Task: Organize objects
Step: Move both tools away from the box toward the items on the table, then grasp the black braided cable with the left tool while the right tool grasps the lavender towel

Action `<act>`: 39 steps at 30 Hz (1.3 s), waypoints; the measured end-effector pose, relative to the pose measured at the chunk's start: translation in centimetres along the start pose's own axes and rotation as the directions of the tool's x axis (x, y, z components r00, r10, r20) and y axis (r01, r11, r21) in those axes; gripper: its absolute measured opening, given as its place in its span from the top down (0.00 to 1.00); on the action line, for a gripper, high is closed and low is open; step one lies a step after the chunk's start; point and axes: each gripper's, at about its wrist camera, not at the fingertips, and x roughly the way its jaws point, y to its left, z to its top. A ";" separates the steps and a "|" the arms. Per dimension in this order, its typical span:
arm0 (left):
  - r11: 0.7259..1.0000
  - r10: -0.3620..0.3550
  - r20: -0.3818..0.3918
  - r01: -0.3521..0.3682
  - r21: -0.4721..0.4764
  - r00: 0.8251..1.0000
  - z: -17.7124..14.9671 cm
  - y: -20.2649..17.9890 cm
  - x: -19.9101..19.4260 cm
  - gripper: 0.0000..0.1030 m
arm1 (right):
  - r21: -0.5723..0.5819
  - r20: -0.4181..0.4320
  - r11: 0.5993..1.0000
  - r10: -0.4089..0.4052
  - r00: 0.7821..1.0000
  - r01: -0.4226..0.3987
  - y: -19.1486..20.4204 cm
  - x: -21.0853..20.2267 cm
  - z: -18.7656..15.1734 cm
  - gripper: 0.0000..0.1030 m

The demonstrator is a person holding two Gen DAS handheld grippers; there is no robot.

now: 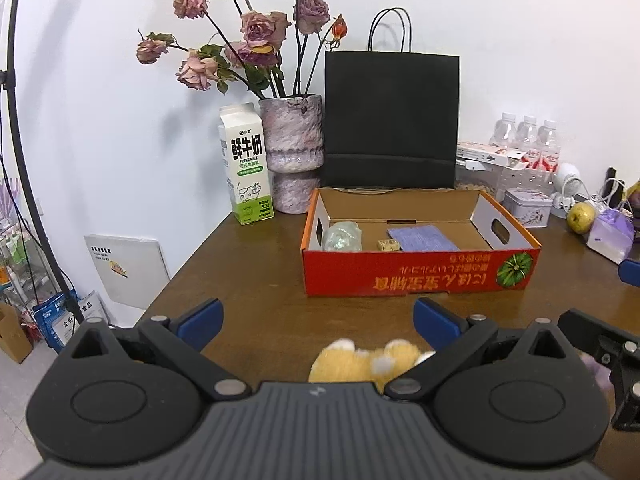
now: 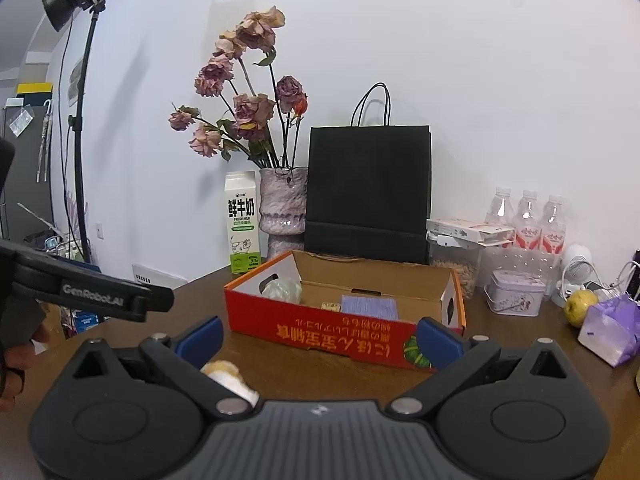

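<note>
A milk carton [image 1: 247, 166] stood upright at the back left of the desk [image 1: 248, 280], just beside a mottled vase [image 1: 292, 152] holding wilted roses [image 1: 256, 32]. A black paper bag [image 1: 390, 120] stood against the wall, right of the vase. Further right were three water bottles [image 2: 528, 220], a flat white packet [image 2: 468, 229] lying on a clear jar [image 2: 454, 268], a small tin [image 2: 516, 292], a yellow-green apple [image 2: 579, 307] and a purple pouch [image 2: 610, 330]. A small white fan [image 2: 576, 266] stood behind the apple. A lamp on a stand [image 2: 80, 160] rose at the left.
</note>
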 end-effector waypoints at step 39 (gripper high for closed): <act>0.999 -0.053 -0.082 0.053 -0.003 0.995 -9.3 4.7 -2.8 0.00 | -0.220 -0.188 0.967 -0.173 0.967 0.130 0.3 1.5 -8.5 0.07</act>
